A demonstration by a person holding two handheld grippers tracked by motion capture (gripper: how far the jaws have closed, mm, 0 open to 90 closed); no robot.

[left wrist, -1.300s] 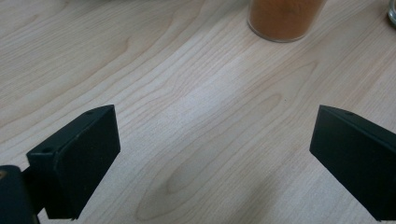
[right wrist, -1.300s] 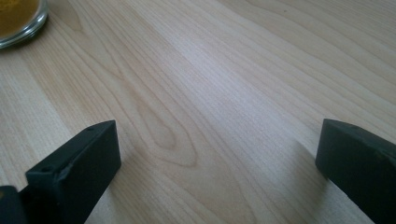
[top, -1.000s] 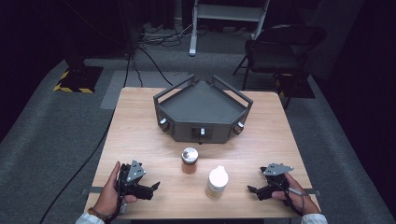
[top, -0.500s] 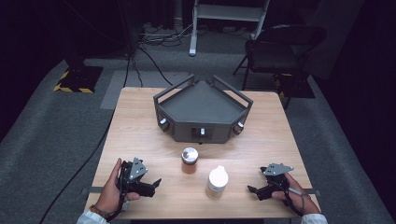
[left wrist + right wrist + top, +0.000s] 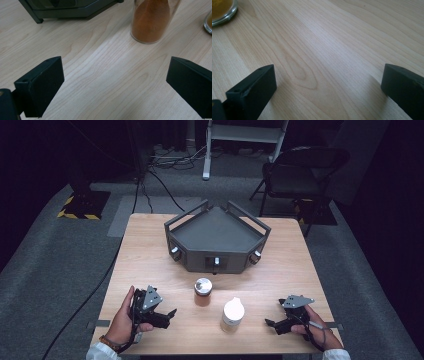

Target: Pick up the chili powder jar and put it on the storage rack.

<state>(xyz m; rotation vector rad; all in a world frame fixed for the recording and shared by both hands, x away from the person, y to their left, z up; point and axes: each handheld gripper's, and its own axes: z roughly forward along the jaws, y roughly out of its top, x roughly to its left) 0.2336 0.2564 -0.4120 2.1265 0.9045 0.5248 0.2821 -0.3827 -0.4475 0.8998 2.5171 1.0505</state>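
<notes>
A glass jar of orange-brown powder with a silver lid (image 5: 203, 291) stands upright near the table's middle, and its glass body (image 5: 152, 21) appears ahead of my left jaws. To its right stands a bottle with a white cap (image 5: 232, 315); its yellowish base (image 5: 222, 10) shows at the top left of the right gripper view. My left gripper (image 5: 170, 316) rests low at the front left, open, with nothing between its jaws (image 5: 115, 85). My right gripper (image 5: 270, 325) lies at the front right, open and empty (image 5: 328, 85), pointing toward the bottle.
A dark grey angular tray with raised handles and knobs (image 5: 217, 242) sits at the back middle of the wooden table (image 5: 150, 245); its base (image 5: 67, 11) shows in the left gripper view. A folding chair (image 5: 300, 175) and floor cables (image 5: 165, 165) lie beyond the table.
My left gripper has turned and shifted slightly right toward the powder jar. The right gripper and both containers have stayed put.
</notes>
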